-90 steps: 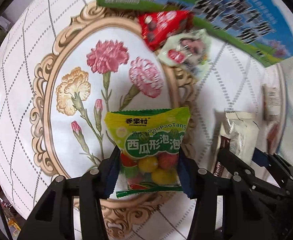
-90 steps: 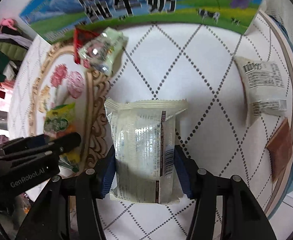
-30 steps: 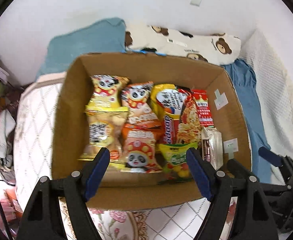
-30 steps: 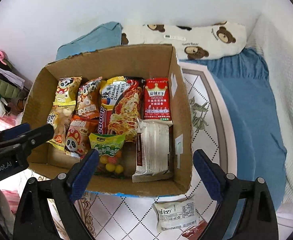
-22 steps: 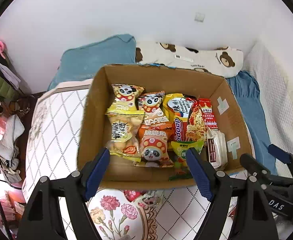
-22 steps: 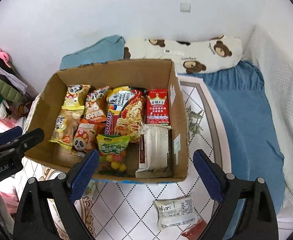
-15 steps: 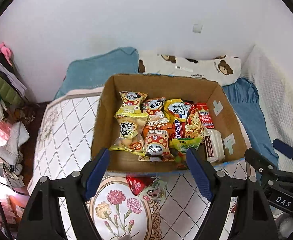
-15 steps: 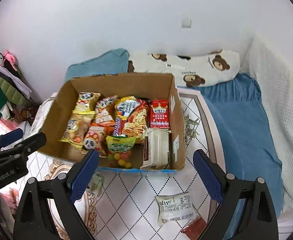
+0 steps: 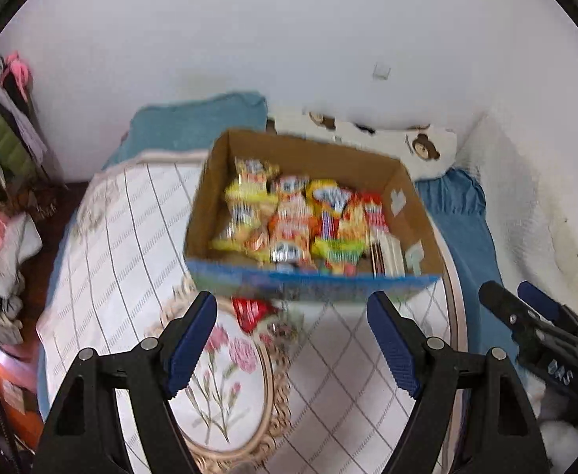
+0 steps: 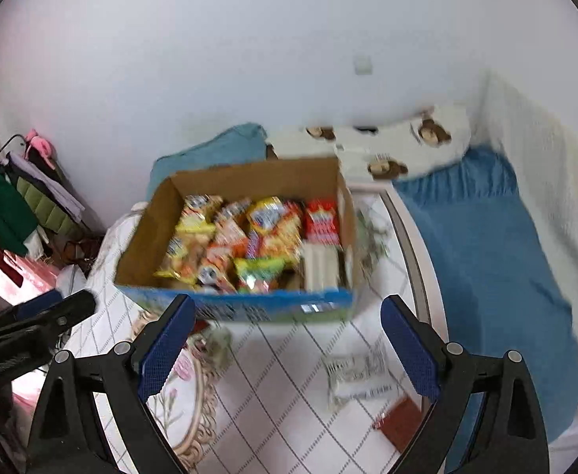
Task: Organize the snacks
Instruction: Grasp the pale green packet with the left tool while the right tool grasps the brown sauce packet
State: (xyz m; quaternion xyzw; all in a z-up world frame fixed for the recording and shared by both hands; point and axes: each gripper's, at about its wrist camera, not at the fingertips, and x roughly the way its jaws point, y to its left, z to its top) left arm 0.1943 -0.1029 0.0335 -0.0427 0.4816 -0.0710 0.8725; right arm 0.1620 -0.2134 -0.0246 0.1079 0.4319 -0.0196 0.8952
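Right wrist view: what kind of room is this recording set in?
Most likely a bedroom, with the work done on a bed. A bear-print white pillow lies against the wall, a blue bedsheet covers the right side, and clothes hang on a rack at the left. The snack-filled cardboard box sits on a quilted white cover.

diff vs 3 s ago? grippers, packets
Both let go: left gripper dropped the green candy bag and right gripper the white packet into the box; both then pulled back, open. Loose packets on the mat stayed.
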